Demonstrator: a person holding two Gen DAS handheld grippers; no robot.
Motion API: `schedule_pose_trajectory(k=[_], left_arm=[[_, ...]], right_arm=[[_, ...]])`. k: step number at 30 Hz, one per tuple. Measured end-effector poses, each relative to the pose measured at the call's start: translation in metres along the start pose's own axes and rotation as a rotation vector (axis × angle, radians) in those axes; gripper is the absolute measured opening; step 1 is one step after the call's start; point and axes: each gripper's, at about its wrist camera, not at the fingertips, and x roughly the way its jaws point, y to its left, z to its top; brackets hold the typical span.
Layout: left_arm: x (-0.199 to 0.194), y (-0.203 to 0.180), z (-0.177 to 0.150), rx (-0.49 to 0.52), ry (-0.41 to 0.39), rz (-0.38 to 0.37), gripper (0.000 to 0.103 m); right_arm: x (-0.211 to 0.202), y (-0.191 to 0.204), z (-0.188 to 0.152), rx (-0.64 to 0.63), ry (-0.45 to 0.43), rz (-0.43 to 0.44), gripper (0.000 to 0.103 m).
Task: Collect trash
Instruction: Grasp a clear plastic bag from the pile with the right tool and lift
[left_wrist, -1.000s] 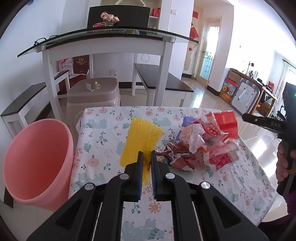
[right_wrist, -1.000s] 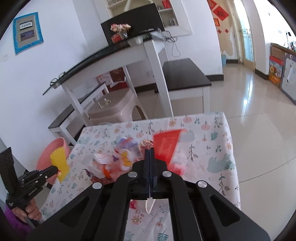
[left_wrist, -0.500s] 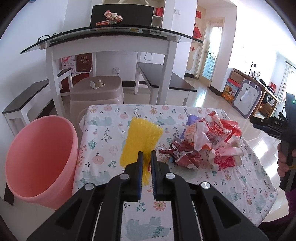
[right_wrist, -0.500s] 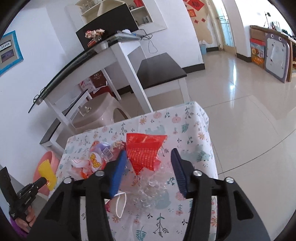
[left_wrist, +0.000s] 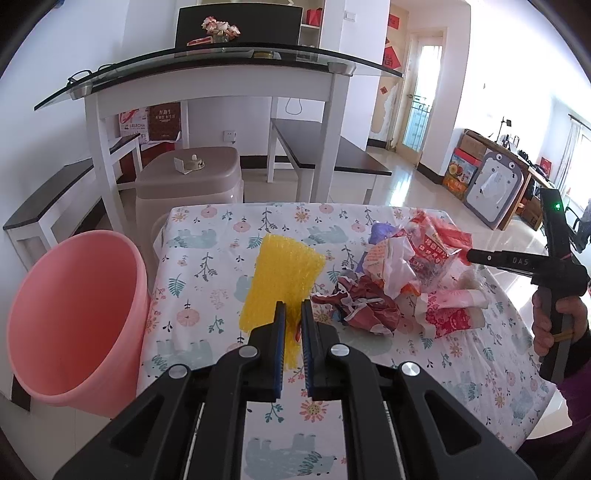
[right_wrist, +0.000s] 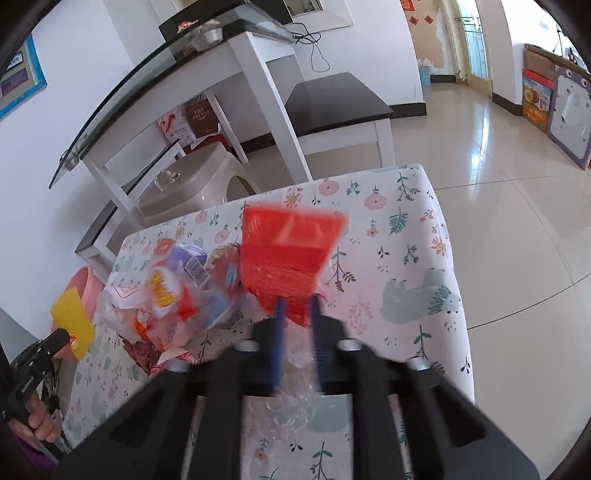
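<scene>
My left gripper (left_wrist: 291, 314) is shut on a yellow bubble-wrap sheet (left_wrist: 282, 282) and holds it above the floral tablecloth (left_wrist: 207, 266); it also shows in the right wrist view (right_wrist: 72, 323). A pink bin (left_wrist: 70, 314) stands left of the table. A heap of crumpled wrappers (left_wrist: 406, 280) lies on the right half. My right gripper (right_wrist: 297, 306) has closed around the lower edge of a red bubble-wrap sheet (right_wrist: 288, 254), blurred by motion. In the left wrist view the right gripper (left_wrist: 476, 255) reaches into the heap's far side.
A white glass-topped desk (left_wrist: 221, 70) with dark benches (left_wrist: 332, 155) stands behind the table. A beige plastic stool (left_wrist: 188, 184) sits beyond the table's far edge. Clear bubble wrap (right_wrist: 291, 391) lies under my right gripper. Tiled floor (right_wrist: 517, 184) lies to the right.
My right gripper opened, dropping the red sheet, and has now closed on its lower edge again. My left gripper kept the yellow sheet and drew back a little.
</scene>
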Motion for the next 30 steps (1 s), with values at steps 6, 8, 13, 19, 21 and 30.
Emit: schedule_pose_trajectory(k=[6,8,13,19,21,30], left_arm=[[-0.003,0.001,0.000,-0.001,-0.009,-0.001,0.007],[-0.004,0.003,0.000,-0.006,-0.013,0.000,0.007],[-0.009,0.007,0.001,-0.020,-0.032,0.000,0.007],[-0.015,0.013,0.000,-0.034,-0.049,-0.002,0.007],[-0.017,0.014,-0.002,-0.035,-0.052,-0.004,0.007],[-0.013,0.015,-0.006,-0.037,-0.036,-0.012,0.008]], right_arm=[[-0.010,0.011,-0.004,-0.054,-0.041,-0.008,0.000],[-0.017,0.015,-0.003,-0.067,-0.068,-0.012,0.000],[-0.040,0.027,0.005,-0.092,-0.132,0.006,0.000],[-0.068,0.037,0.014,-0.115,-0.193,0.005,0.000],[-0.071,0.031,0.015,-0.096,-0.193,-0.005,0.001],[-0.042,0.003,-0.024,-0.018,-0.017,-0.036,0.045]])
